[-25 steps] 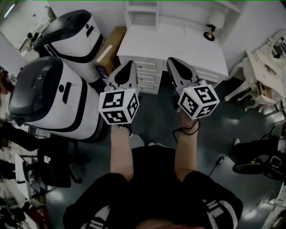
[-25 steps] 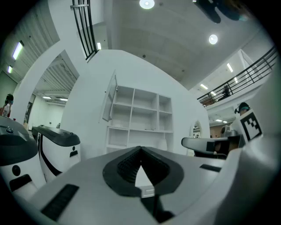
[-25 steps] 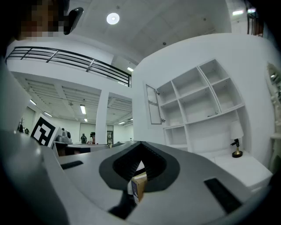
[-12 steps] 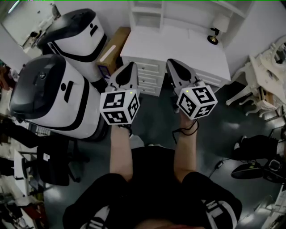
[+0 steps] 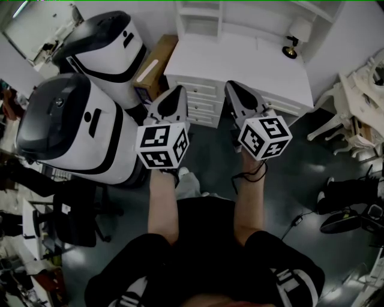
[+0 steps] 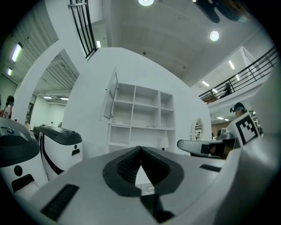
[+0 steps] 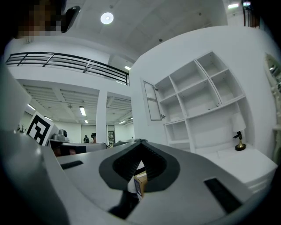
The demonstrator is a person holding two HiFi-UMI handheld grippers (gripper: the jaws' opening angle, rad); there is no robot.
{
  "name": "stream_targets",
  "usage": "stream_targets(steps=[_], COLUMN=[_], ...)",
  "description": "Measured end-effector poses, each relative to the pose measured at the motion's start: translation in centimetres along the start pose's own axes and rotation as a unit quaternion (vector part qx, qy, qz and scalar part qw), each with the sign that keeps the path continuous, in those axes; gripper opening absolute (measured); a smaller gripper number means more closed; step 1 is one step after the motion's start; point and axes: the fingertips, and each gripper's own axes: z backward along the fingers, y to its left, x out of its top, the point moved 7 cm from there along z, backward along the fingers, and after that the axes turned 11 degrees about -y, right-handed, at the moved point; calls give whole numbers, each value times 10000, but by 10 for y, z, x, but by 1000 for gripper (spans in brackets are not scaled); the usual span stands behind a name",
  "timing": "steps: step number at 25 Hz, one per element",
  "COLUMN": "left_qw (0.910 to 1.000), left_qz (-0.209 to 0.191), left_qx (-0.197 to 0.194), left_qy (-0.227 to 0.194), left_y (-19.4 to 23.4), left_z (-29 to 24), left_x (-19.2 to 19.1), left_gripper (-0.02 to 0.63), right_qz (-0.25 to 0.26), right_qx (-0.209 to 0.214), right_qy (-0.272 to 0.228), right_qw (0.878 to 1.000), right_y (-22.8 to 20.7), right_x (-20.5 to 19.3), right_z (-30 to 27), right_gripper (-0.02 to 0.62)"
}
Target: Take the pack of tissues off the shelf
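Note:
No pack of tissues shows in any view. The white shelf unit (image 5: 198, 15) stands on a white desk (image 5: 240, 57) ahead of me, and its open compartments (image 6: 140, 116) (image 7: 197, 96) look bare. My left gripper (image 5: 178, 90) and right gripper (image 5: 231, 86) are held side by side in the air, pointing at the desk's drawers and well short of the shelf. In the left gripper view the left gripper (image 6: 141, 148) has its jaws meeting at the tip with nothing between them. The right gripper (image 7: 139, 141) is shut and empty too.
Two big white-and-black pod machines (image 5: 72, 129) (image 5: 108, 48) stand to the left. A cardboard box (image 5: 153, 63) lies between them and the desk. A small lamp (image 5: 292, 45) sits at the desk's right end. White chairs (image 5: 354, 114) and a cable are on the dark floor at right.
The desk and pods have drifted slightly right and down in the head view. Both grippers keep the same pose, shut and empty.

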Motion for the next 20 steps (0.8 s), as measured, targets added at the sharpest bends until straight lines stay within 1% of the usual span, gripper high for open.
stream_targets(steps=[4, 9, 11, 17, 20], left_qw=[9999, 9997, 9996, 9993, 9993], left_qz=[50, 139, 174, 278, 219], left_qx=[15, -123, -162, -195, -185], left_qy=[102, 142, 163, 183, 249], left_y=[7, 4, 6, 15, 19], left_z=[-9, -24, -30, -50, -62], left_x=[-8, -16, -20, -27, -33], left_gripper=[11, 11, 11, 11, 11], right_qz=[-44, -62, -51, -70, -111], right_qx=[-42, -321, -366, -363, -325], right_qy=[99, 134, 175, 290, 379], right_qw=[9999, 9994, 9992, 9989, 9987], right_y=[-5, -23, -27, -38, -45], right_x=[-9, -12, -15, -23, -30], right_z=[-8, -9, -11, -24, -34], right_gripper=[18, 18, 18, 18, 18])
